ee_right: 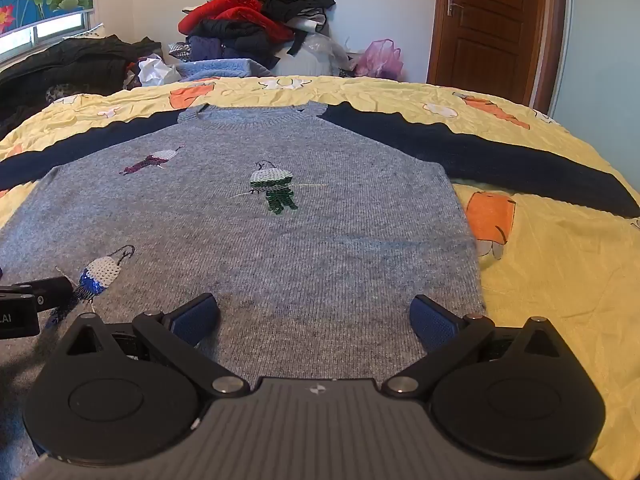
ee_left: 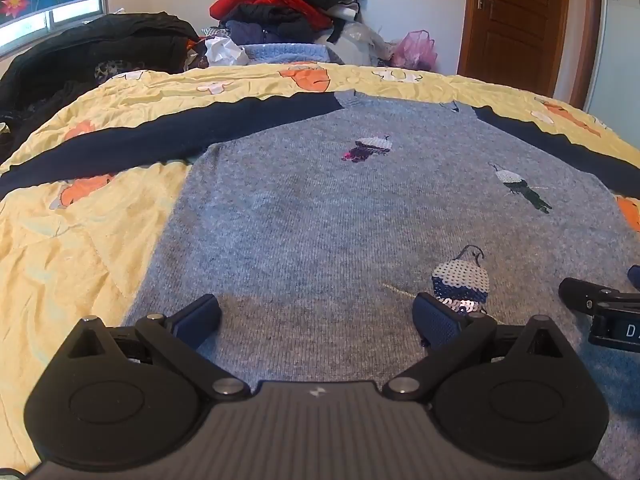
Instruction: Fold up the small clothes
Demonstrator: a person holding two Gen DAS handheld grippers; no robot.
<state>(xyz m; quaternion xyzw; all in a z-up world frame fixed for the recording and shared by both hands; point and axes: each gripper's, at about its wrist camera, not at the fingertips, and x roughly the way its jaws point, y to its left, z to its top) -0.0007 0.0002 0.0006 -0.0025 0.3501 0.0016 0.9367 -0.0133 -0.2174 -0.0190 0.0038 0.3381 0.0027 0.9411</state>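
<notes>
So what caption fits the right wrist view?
Open right gripper poised over a flat grey sweater on a yellow bedspread.

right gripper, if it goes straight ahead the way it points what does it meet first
The right gripper, jaws open, would most likely meet the grey sweater lying flat on the bed; height above the knit is unclear.

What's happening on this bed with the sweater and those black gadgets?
A person holds a pair of tongs in each hand, getting ready to fold a small grey sweater. It lies flat on the yellow bedspread, navy sleeves spread out to both sides, neckline at the far end. The left tongs and right tongs are both wide open over the sweater's near hem, gripping nothing. No fold has been made yet. A heap of other clothes sits beyond the bed.
</notes>
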